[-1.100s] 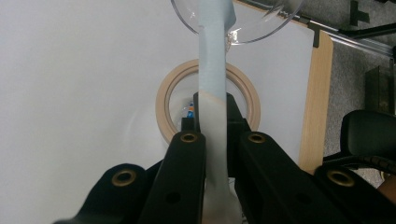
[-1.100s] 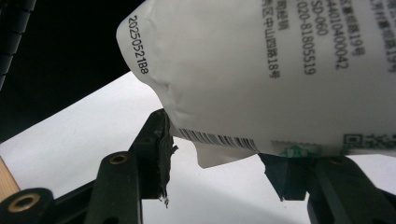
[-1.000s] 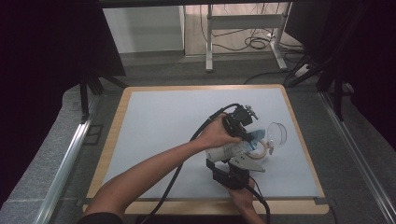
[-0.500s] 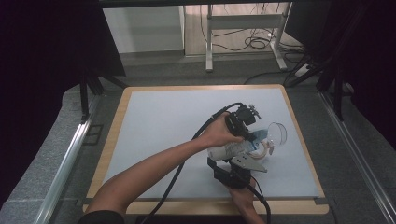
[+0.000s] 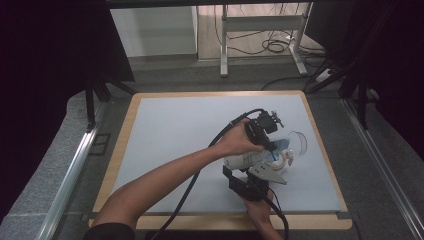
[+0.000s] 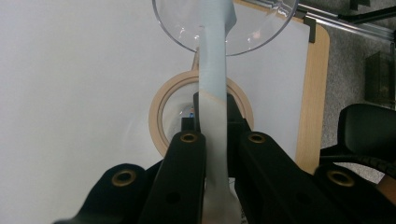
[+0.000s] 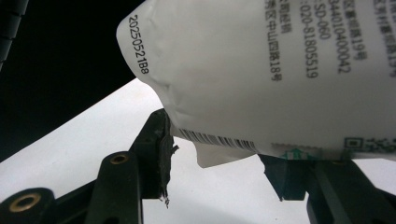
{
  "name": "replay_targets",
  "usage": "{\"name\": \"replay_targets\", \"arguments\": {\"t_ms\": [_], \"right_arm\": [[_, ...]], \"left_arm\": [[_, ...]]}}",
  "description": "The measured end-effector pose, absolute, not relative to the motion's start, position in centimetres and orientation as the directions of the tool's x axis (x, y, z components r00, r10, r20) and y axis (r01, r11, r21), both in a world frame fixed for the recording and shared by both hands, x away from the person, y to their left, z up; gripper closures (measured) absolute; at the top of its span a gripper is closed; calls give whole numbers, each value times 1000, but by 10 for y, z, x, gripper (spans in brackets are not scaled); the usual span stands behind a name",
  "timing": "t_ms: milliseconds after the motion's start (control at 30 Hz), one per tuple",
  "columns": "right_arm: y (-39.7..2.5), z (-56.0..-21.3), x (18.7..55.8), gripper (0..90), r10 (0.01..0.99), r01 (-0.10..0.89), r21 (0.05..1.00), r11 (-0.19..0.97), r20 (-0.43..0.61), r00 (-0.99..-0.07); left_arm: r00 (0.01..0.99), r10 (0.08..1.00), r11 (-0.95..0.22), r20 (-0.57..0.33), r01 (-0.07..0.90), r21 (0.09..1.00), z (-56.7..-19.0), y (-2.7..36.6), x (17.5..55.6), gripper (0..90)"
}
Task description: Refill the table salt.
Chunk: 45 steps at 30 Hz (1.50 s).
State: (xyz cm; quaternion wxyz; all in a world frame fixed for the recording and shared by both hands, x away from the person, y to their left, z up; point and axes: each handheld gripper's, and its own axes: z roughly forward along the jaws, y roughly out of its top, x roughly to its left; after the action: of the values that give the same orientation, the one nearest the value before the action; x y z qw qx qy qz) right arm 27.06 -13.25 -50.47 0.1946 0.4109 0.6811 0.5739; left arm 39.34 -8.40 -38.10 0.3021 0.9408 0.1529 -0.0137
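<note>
Your left gripper [image 5: 274, 142] over desk [image 5: 170, 130], right of centre: jaws clamped on edge of white pouch [image 6: 214, 121], which runs straight up between them in left gripper view. Beyond jaws: tape roll [image 6: 161, 123] flat on desk, clear bowl [image 6: 261, 32] past it. Your right gripper [image 5: 260, 172] near front edge: jaws apart, either side of pouch's lower edge; contact there, cannot tell.

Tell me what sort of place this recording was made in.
Probably a lab or data-recording workspace, not a home. A bare white work table with a wooden rim stands among black curtains, with loose cables on the floor beyond, and a person works handheld tongs trailing cables.
</note>
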Motion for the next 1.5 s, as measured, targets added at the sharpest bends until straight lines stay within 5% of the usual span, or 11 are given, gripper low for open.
{"name": "replay_targets", "arguments": {"t_ms": [1500], "right_arm": [[-134,-501,273,492,789,345,938,-26,231,-569]], "left_arm": [[953,275,-783,-124,297,547,-378,-90,398,900]]}}
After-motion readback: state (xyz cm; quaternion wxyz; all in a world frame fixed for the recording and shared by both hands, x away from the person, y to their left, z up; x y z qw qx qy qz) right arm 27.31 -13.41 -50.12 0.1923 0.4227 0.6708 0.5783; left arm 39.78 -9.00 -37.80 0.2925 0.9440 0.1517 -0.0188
